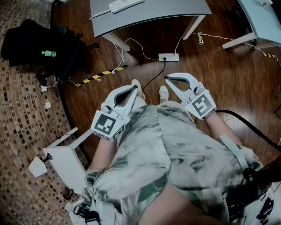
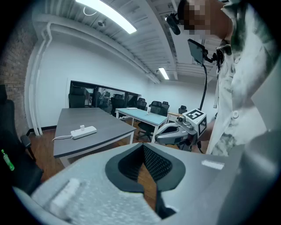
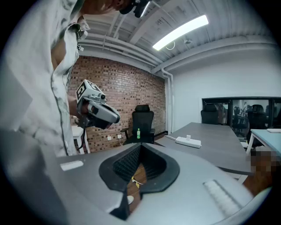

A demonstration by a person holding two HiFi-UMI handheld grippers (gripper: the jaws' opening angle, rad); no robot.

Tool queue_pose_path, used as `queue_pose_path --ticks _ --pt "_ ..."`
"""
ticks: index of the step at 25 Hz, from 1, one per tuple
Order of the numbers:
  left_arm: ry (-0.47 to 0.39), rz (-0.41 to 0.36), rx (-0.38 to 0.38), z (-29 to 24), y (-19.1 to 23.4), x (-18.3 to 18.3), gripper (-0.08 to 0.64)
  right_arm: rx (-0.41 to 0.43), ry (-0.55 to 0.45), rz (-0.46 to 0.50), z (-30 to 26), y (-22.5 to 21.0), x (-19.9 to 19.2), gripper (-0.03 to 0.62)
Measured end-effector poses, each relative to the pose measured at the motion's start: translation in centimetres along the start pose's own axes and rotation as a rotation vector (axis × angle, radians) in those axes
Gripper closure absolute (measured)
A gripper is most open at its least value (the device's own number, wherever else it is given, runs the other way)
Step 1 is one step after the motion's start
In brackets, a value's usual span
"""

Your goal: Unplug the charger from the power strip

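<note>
- Left tool (image 1: 135, 88) is fully closed with nothing in it. The left gripper view shows the pads meeting and only floor behind them.
- Right tool (image 1: 169, 79) looks the same, pads pressed together and empty, as the right gripper view confirms.
- Both tools are held low in front of the person's waist, tilted a bit downward and well apart from any target. This reads as a carry or ready pose, not a reach.
- Power strip (image 1: 126, 4) lies on the grey bench (image 1: 175, 11) at the top of the head view, far from both tools.
- Charger (image 2: 81, 127) is a small white block standing upright on that strip, so it is plugged in. It also shows in the right gripper view.
- A second strip, the floor strip (image 1: 168, 57), lies on the wood floor (image 1: 228, 74) under the bench edge. A black cable (image 1: 154, 78) runs into it and I see no charger block there, so the bench strip is the likely target.
- Office chair (image 1: 39, 44) with a green bottle (image 1: 48, 53) on it stands to the left, out of the way.
- Task not started. My guess is one tool must open to pinch the charger while the other pins the strip down so it doesn't lift.
</note>
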State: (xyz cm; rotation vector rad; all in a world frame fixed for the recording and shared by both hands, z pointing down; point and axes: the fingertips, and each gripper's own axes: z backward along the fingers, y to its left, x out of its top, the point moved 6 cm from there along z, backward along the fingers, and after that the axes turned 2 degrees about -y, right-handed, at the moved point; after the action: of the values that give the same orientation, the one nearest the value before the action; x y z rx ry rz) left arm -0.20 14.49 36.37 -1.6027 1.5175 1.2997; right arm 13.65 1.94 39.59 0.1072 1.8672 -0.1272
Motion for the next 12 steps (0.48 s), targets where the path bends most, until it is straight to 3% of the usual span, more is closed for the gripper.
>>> queue_pose_path --ticks 6,12 --pt "-0.021 0.0 -0.004 -1.3 6.6 0.8 0.558 -0.012 0.008 0.003 -5.0 -2.9 0.6 0.586" --pt "-0.076 -0.017 -0.07 -2.3 14.3 1.8 0.557 -0.04 0.096 0.069 -11.5 -5.1 2.6 0.586"
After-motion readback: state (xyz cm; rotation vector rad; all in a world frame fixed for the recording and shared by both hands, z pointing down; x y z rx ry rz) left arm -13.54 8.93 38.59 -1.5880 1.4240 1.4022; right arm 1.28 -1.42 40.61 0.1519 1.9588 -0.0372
